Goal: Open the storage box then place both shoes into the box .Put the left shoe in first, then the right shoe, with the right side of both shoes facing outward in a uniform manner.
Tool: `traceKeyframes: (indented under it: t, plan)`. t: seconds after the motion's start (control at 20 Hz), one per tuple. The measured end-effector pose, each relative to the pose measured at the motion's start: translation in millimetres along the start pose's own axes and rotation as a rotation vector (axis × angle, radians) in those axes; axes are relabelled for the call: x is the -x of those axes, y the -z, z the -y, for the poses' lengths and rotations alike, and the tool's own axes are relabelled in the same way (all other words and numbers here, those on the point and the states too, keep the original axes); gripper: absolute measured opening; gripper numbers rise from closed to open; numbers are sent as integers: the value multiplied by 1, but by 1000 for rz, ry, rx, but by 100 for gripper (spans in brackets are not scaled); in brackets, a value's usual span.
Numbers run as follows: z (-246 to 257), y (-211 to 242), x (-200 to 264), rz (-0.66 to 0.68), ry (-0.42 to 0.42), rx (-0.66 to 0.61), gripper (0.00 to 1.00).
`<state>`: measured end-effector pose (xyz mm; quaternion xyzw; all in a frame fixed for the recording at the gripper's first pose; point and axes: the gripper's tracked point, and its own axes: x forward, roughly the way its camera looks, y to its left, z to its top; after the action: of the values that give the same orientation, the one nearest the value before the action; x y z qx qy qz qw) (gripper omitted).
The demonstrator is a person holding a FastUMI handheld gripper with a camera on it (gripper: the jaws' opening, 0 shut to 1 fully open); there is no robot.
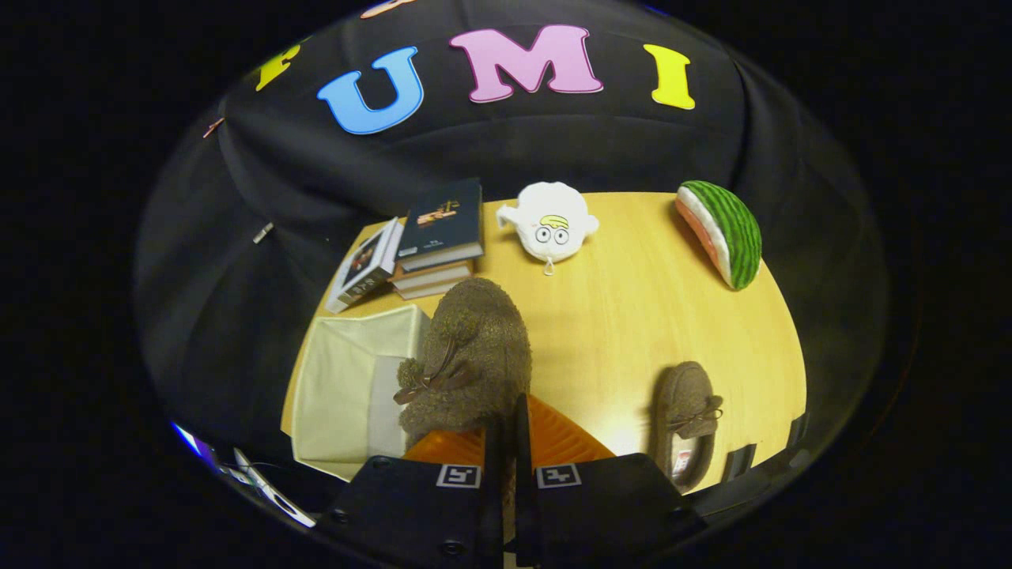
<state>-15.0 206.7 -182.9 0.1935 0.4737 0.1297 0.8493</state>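
Tongs: the tongs [506, 442] are nearly closed, orange fingers [561, 438] pinched on the heel of a fuzzy brown slipper with a bow lace [470, 356], and it's up off the desk!
Held shoe: toe pointing away, hanging partly over the cream fabric storage box [348, 387].
Box: open, sitting left of the fingers on the light wooden desk [632, 316].
Other shoe: a second fuzzy brown slipper [686, 419] lies on the desk, right of the fingers.
Beyond: stack of books [435, 237], white plush toy with cartoon eyes [549, 221], watermelon-slice plush [723, 233].
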Motion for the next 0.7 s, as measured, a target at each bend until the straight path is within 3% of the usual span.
traceKeyframes:
  t: [0.3,0.7]
  plan:
    - [-79,5,-23,-53,-54,-24,11]
    - [-147,58,-82,-172,-69,28,11]
